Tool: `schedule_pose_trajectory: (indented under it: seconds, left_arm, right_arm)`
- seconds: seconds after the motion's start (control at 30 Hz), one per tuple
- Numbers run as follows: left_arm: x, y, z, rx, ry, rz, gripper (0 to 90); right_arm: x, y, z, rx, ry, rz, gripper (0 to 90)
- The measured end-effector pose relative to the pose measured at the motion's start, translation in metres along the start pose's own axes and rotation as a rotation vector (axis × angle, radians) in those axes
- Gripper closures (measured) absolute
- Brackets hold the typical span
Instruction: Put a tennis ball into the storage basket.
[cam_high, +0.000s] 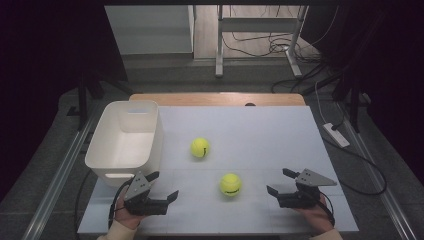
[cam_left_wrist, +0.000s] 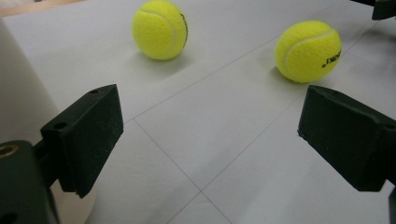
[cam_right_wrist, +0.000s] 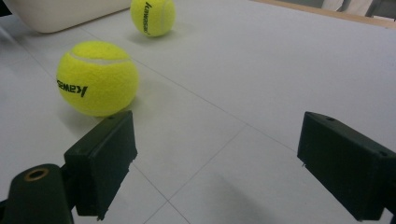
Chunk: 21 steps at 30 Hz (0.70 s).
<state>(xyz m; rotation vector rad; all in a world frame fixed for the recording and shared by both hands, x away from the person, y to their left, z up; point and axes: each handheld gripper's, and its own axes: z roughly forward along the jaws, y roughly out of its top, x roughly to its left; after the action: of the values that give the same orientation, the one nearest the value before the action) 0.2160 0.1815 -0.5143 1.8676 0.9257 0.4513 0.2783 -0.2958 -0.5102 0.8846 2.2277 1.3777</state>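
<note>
The left gripper (cam_high: 164, 185), held in a hand (cam_high: 126, 216) at the table's near edge, rests with its jaws spread wide and nothing between them, just in front of the white bin (cam_high: 150, 150). Across the white tabletop (cam_high: 260, 130), the right gripper (cam_high: 280, 181) mirrors it in the other hand (cam_high: 316, 216), jaws likewise apart and empty. Between the two lies the nearer tennis ball (cam_high: 230, 184), untouched; the farther tennis ball (cam_high: 200, 147) sits beyond it toward the table's middle, beside the bin's right wall but apart from it.
</note>
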Motion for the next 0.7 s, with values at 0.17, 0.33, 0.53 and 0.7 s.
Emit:
schedule_pose_trajectory:
  seconds: [0.17,0.33,0.53,0.7]
  left_arm:
    - [-0.002,0.002,0.002,0.004,-0.002,0.004,7.6]
    - [-0.004,0.006,0.004,0.004,0.000,0.012,7.7]
    - [-0.007,0.010,0.007,0.007,-0.007,0.020,7.7]
    - [-0.009,0.014,0.010,0.012,-0.016,0.028,7.7]
  right_arm:
    - [0.002,0.001,-0.001,-0.004,0.004,0.000,11.9]
    - [0.003,0.002,0.000,-0.007,0.010,-0.002,11.9]
    - [0.003,0.003,0.000,-0.010,0.016,0.000,12.0]
    - [0.004,0.003,-0.001,-0.013,0.016,-0.001,12.0]
